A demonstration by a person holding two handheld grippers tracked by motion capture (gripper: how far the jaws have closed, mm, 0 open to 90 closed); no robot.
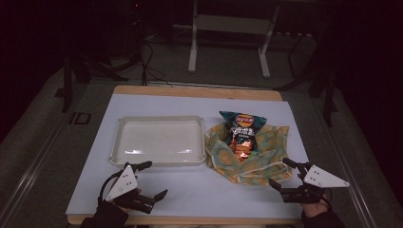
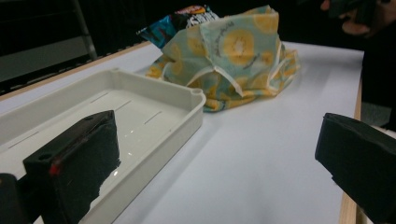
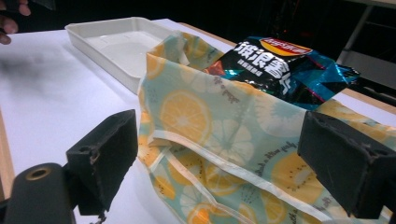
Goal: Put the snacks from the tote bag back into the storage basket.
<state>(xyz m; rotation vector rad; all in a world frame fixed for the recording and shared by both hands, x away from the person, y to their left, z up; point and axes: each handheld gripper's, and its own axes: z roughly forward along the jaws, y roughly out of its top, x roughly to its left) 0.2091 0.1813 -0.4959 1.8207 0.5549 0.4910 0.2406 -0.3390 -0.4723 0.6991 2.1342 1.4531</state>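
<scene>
Nearest to me, my left gripper [image 1: 151,179] hovers over the white table [image 1: 199,194] just short of the tray's near rim, jaws spread wide with nothing between them. My right gripper [image 1: 281,173] sits at the near corner of the fruit-print cloth bag [image 1: 252,159], jaws as wide as they go, and in the right gripper view the bag's hemmed edge [image 3: 224,161] lies between them but the pads don't press on it, so nothing is held. I'd say I'm at the approach: next I need to ease forward and pinch that hem cleanly, one layer rather than a bunch. Beyond it, the chip packet [image 1: 242,130] pokes out of the bag's mouth, and the white tray [image 1: 159,140] stands bare to its left. The packet's lower half is buried in cloth, and I can't tell whether anything else is inside. The far room is dark.
</scene>
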